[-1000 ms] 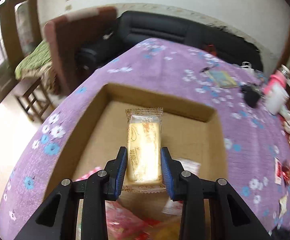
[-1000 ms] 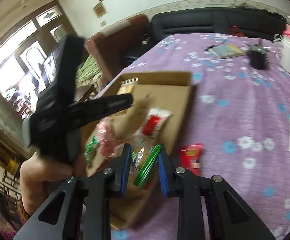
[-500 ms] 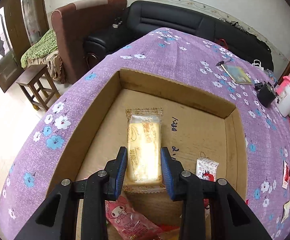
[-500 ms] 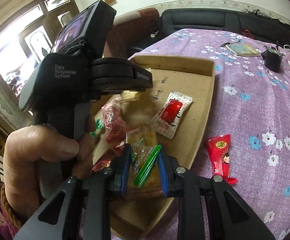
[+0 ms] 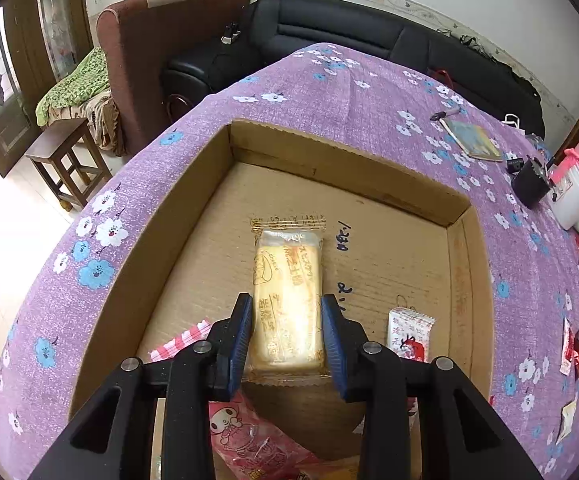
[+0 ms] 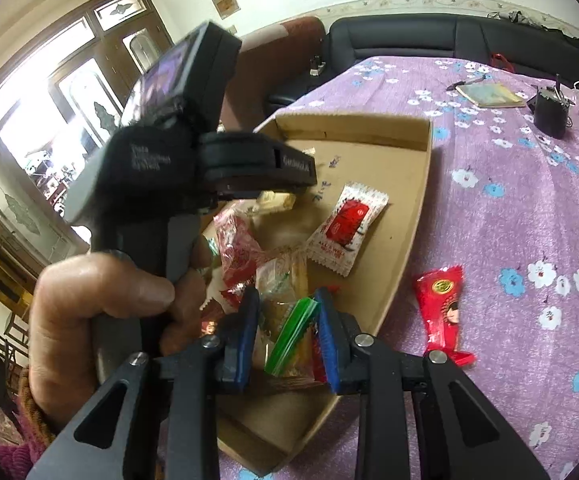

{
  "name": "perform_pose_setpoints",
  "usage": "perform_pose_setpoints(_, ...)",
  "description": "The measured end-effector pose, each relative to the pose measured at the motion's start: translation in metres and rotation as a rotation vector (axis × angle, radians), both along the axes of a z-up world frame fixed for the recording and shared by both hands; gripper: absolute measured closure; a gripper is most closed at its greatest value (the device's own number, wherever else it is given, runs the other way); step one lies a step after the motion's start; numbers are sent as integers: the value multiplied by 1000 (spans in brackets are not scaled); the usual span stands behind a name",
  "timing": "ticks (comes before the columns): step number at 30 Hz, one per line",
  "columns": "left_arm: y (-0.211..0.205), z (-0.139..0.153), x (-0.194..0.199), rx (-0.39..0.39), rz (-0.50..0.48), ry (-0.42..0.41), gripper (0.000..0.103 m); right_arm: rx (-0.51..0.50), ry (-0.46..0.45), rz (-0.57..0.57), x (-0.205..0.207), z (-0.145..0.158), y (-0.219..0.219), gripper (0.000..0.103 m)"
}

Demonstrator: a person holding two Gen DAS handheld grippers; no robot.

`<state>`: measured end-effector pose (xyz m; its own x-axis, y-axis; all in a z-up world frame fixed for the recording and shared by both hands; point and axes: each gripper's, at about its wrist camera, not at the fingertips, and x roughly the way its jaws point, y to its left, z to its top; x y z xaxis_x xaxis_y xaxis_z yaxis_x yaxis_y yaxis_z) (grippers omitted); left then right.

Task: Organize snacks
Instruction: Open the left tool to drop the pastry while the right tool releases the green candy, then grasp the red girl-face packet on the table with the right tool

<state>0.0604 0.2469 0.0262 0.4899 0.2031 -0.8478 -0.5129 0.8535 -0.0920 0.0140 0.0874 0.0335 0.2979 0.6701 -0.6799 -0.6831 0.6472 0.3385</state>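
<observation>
Beyond my worktop, a black sofa point(image 5: 369, 36) runs along the wall from twelve to two o'clock. A brown armchair point(image 5: 161, 40) stands at eleven, with a green blanket point(image 5: 75, 84) and a wooden stool point(image 5: 67, 160) at ten. A notebook point(image 5: 471, 140) and a black pouch point(image 5: 531, 182) lie at two.

My left tongs point(image 5: 287, 336) and right tongs point(image 6: 287, 338) have black arms, silver screws and ribbed blue pads point(image 5: 241, 338); white lettering marks one black housing.

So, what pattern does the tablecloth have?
Purple tablecloth with white and blue flowers; clearest in the left wrist view.
</observation>
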Motion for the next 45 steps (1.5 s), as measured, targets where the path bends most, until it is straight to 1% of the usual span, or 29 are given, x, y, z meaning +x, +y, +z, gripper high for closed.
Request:
perform_pose_setpoints(4,-2,4,-1,10,1,-21,64,34,-17,-25,2,14,-14,75)
perform_pose_setpoints(7,-5,9,-3,18,-10,-41,63,67,-29,-77,10,26,-31,75)
perform_pose_setpoints(8,-6,10,-3,18,-14,-46,61,60,-33,-102,14,28,-37,75)
perform_pose_setpoints(9,-8,11,-3,18,-19,-51,53,35,-41,-133,18,29,-42,75)
perform_pose_setpoints(10,-9,13,-4,18,-26,-61,51,4,-49,-168,23,28,-47,75)
perform_pose_setpoints(12,-12,17,-5,23,-34,-78,51,-43,-41,-212,33,22,-54,75)
perform_pose_setpoints(13,-13,19,-5,23,-39,-86,51,-81,-19,-218,39,14,-55,75)
perform_pose_setpoints(15,-15,22,-6,22,-46,-98,51,-133,4,-223,46,2,-56,75)
perform_pose_setpoints(19,-17,23,-7,17,-53,-103,51,-175,17,-180,47,-15,-47,75)
perform_pose_setpoints(23,-18,24,-8,11,-54,-107,51,-248,-53,-167,39,-20,-34,76)
perform_pose_setpoints(27,-25,25,-8,20,-77,-114,51,-295,-75,-133,35,-29,-27,76)
perform_pose_setpoints(28,-27,26,-7,22,-83,-114,51,-305,-96,-129,33,-29,-26,77)
perform_pose_setpoints(29,-28,26,-7,24,-88,-115,51,-320,-109,-124,31,-29,-24,83)
perform_pose_setpoints(30,-30,26,-7,24,-93,-119,51,-325,-120,-131,30,-29,-23,84)
perform_pose_setpoints(33,-36,29,-7,22,-123,-138,51,-309,-113,-156,31,-27,-29,85)
perform_pose_setpoints(35,-42,32,-8,19,-150,-155,51,-289,-101,-178,34,-22,-36,85)
perform_pose_setpoints(39,-60,39,-9,-34,-238,-205,51,-246,-82,-237,39,-10,-59,85)
perform_pose_setpoints(41,-74,43,-10,-68,-304,-227,51,-229,-76,-268,38,-5,-76,86)
perform_pose_setpoints(42,-85,45,-12,-91,-352,-238,51,-219,-72,-291,37,-3,-89,86)
perform_pose_setpoints(45,-118,48,-15,-123,-475,-246,51,-205,-68,-382,36,4,-137,86)
